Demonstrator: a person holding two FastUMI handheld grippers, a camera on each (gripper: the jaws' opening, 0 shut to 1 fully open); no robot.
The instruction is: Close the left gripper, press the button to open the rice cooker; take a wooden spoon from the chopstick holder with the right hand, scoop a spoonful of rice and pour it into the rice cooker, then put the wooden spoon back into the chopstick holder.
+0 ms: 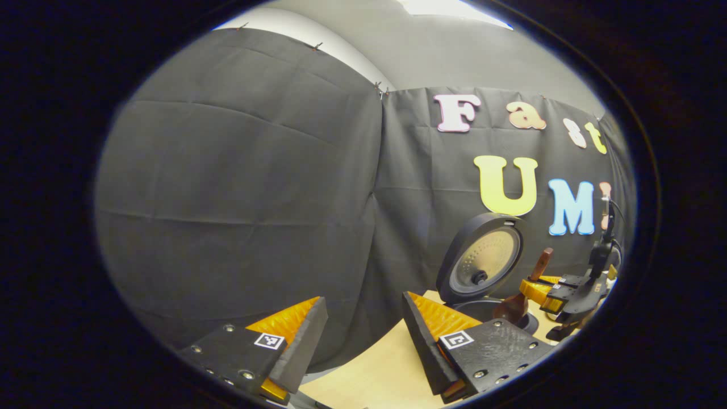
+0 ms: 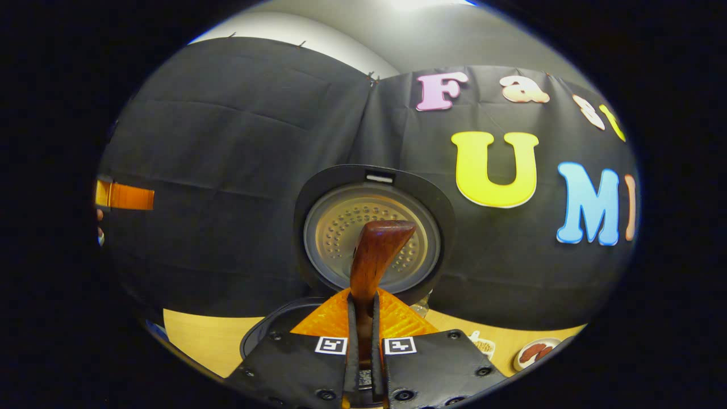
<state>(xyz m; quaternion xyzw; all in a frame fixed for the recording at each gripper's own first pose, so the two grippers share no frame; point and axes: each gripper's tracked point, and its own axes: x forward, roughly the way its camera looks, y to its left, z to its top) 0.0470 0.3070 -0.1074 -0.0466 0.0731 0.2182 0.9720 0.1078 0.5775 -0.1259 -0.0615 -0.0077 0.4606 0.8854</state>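
spoon (image 2: 375, 255) clamped in right gripper (image 2: 363, 318), bowl over open cooker (image 1: 483, 309). left gripper (image 1: 363, 335) open, idle. tip slowly, keep bowl inside pot rim, avoid lid (image 2: 372, 230).

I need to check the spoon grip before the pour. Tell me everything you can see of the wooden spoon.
The wooden spoon looks like dark reddish-brown polished wood. In the right gripper view its handle rises upright from between the closed jaws of the right gripper, its flat, angled end in front of the rice cooker's raised lid. In the left gripper view the spoon is tilted, handle up to the right, its rounded bowl low over the open pot. Whether the bowl holds rice cannot be told.
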